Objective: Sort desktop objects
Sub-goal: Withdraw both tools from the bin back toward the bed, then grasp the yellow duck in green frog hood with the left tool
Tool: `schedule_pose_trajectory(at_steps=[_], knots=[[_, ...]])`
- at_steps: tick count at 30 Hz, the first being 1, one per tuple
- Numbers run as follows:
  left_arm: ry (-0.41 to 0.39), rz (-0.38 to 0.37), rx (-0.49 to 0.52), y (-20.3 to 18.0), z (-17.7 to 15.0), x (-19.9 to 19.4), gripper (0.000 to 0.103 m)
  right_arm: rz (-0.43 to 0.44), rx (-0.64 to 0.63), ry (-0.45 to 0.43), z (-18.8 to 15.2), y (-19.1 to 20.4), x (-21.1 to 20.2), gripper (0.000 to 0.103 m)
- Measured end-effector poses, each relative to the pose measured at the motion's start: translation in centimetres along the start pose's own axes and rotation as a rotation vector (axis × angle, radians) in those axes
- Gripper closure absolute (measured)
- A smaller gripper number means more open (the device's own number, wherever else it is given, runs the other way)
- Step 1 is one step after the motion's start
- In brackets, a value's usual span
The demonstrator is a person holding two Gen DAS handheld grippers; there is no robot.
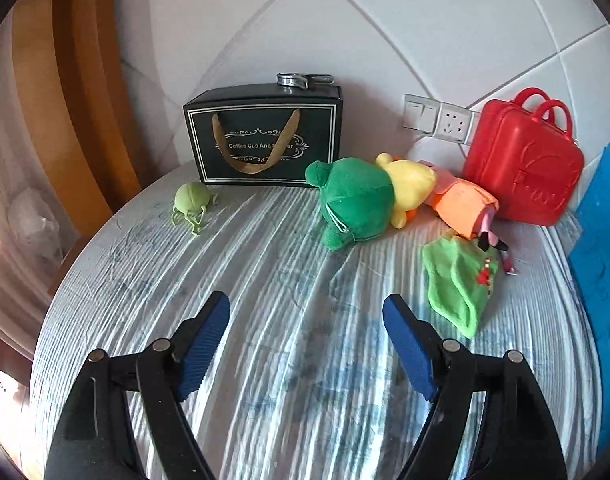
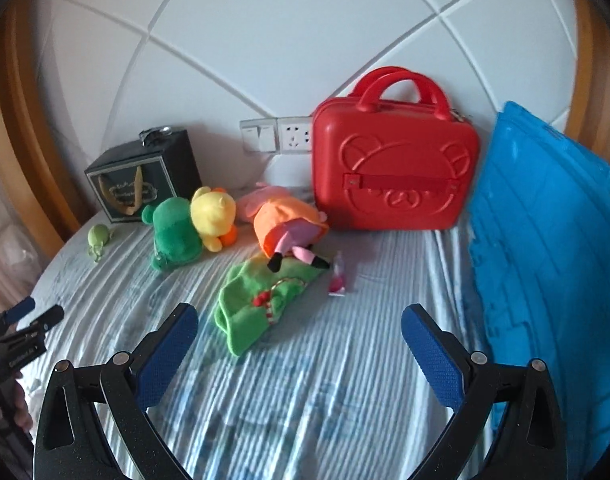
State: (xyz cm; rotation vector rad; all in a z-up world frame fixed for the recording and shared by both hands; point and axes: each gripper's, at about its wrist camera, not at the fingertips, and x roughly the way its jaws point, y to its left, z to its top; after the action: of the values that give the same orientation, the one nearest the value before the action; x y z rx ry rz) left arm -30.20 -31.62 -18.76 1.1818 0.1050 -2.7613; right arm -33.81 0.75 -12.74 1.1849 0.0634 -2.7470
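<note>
The left gripper (image 1: pixel 306 316) hangs over the striped blue-white tablecloth (image 1: pixel 265 360) with its blue-padded jaws spread wide and nothing between them; the right gripper (image 2: pixel 299 326) does the same over the same cloth, jaws wide apart and empty. Taking the red bear-embossed case (image 2: pixel 393 168) as the landmark: it stands upright against the white tiled wall, far beyond the right gripper. Just left of it lies a pink plush doll in an orange dress (image 2: pixel 285 222), its black shoes pointing toward the grippers. Left of the doll, touching one another, lie a yellow plush (image 2: pixel 213 210) and a green frog plush (image 2: pixel 175 230). In front of the case, nearer the grippers, a green fleece cloth with red trim (image 2: pixel 253 304) lies crumpled, and a small pink bottle (image 2: pixel 337 278) sits just beside it. Well left of the case stands a black "Coffee Cup" gift bag (image 1: pixel 265 140), with a small green net pouch (image 1: pixel 191 200) before it. Right of the case leans a blue foam panel (image 2: pixel 545 240)
</note>
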Motion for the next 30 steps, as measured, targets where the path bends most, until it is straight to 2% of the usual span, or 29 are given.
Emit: schedule_pose_trajectory(at_steps=[5,10,13,14,15,17,18,20,22,23,24,26,28,30], knots=[[0.028,-0.005,0.010,-0.7,2.6,6.6,0.024,0.095,-0.025,0.070,2.4,2.1,8.0,0.000],[0.056,-0.017,0.045,-2.3,5.0,13.2,0.024,0.119,-0.058,0.133,6.4,4.5,15.9,0.000],[0.052,-0.038,0.026,-2.8,7.3,15.7,0.024,0.157,-0.066,0.123,8.8,5.6,19.0,0.001],[0.043,-0.044,0.018,-2.9,8.2,16.2,0.024,0.159,-0.071,0.115,10.0,6.0,20.1,0.007],[0.028,-0.037,0.006,-2.9,9.6,16.7,0.024,0.156,-0.075,0.113,10.9,6.2,20.7,0.011],[0.007,-0.022,-0.025,-2.9,12.2,18.1,0.024,0.121,-0.086,0.112,13.0,6.9,22.7,0.025],[0.019,-0.005,-0.044,-2.8,13.7,19.4,0.024,0.097,-0.090,0.109,14.1,7.3,23.7,0.026],[0.066,-0.021,-0.063,-3.0,15.9,22.1,0.024,0.053,-0.097,0.122,15.7,7.8,25.8,0.026],[0.131,-0.016,-0.040,-3.8,16.9,24.7,0.024,0.018,-0.087,0.141,16.7,8.3,28.2,0.026],[0.171,-0.003,-0.015,-4.4,16.8,25.7,0.024,-0.021,-0.091,0.161,16.8,8.4,29.3,0.026],[0.175,-0.002,-0.001,-4.6,16.4,25.8,0.024,-0.045,-0.104,0.196,16.4,8.5,30.3,0.026],[0.137,-0.027,0.027,-4.7,15.1,24.3,0.024,-0.018,-0.162,0.266,14.2,9.0,31.0,0.026],[0.127,-0.105,0.026,-4.2,13.4,22.0,0.024,-0.050,-0.228,0.221,11.6,9.0,28.6,0.026],[0.117,-0.155,0.018,-3.7,11.6,19.6,0.018,-0.019,-0.216,0.203,9.7,8.1,26.1,0.026]])
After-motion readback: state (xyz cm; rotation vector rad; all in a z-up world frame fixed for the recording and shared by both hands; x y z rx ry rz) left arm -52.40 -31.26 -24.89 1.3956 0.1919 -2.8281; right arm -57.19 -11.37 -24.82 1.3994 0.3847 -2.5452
